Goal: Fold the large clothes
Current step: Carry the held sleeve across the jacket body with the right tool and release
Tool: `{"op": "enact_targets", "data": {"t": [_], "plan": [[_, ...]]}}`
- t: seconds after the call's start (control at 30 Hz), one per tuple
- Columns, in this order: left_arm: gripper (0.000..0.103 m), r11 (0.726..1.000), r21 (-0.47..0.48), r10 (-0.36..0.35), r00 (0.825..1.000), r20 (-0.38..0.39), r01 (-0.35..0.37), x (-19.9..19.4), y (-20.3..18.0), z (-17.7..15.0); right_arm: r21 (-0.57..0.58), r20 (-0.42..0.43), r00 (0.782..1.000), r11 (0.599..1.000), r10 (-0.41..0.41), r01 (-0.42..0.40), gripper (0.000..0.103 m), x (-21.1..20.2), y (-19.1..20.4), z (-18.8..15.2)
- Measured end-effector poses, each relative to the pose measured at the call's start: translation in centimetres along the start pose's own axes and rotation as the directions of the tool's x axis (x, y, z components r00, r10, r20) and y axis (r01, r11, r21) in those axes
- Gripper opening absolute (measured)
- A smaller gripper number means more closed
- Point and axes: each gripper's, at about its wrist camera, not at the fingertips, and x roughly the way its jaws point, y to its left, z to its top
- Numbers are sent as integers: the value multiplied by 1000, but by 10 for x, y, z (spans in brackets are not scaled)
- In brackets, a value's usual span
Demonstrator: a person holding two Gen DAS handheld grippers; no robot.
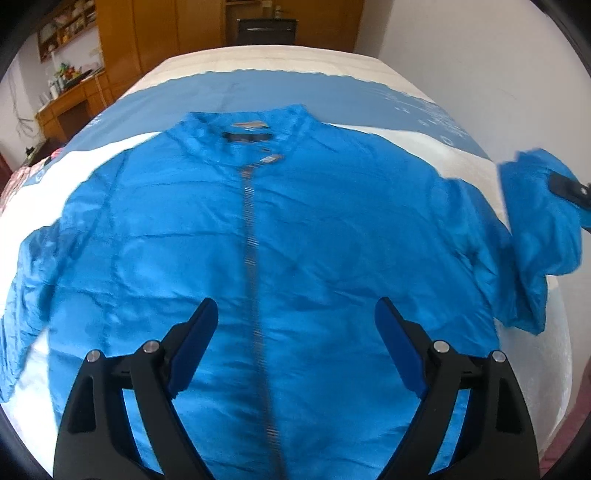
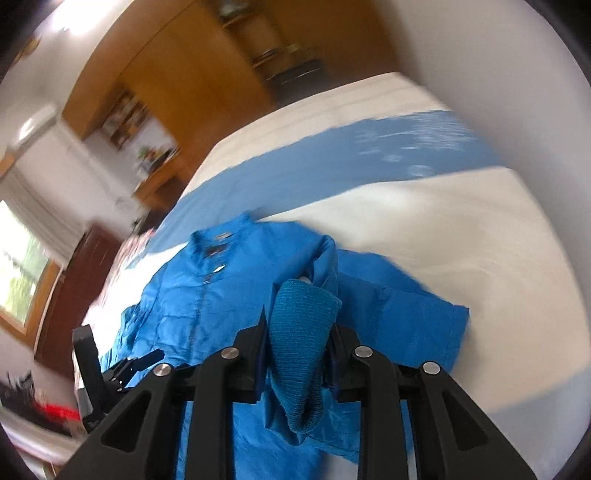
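Note:
A bright blue zip-up jacket (image 1: 332, 221) lies front up on the bed, collar at the far end and zipper (image 1: 251, 229) running down the middle. My left gripper (image 1: 295, 302) hovers open over the jacket's lower front, nothing between its fingers. My right gripper (image 2: 300, 321) is shut on the knitted cuff (image 2: 299, 369) of the right sleeve. That sleeve (image 1: 543, 221) hangs lifted off the bed at the right side, with one right finger (image 1: 565, 190) showing on it. The left sleeve (image 1: 26, 295) lies spread out at the left.
The bed (image 1: 406, 140) has a white cover with a blue band (image 1: 295, 92) across its far part. Wooden wardrobes (image 1: 177, 33) and a desk with shelves (image 1: 74, 96) stand beyond and to the left. A white wall (image 1: 461, 55) runs along the right, and a window (image 2: 18, 273) is at the left.

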Motion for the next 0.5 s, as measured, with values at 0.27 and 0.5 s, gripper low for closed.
{"op": "enact_targets", "data": {"t": [0.27,0.5], "plan": [[86,997,-52,53,999,4,-53,1,53,20,-134,-137,990,990,23,-42,25,105,75,14],[86,998,-52,33,999,-19,-34,12,59,22,-168,-204,979,984,25,-61,25,158,98,8]]}}
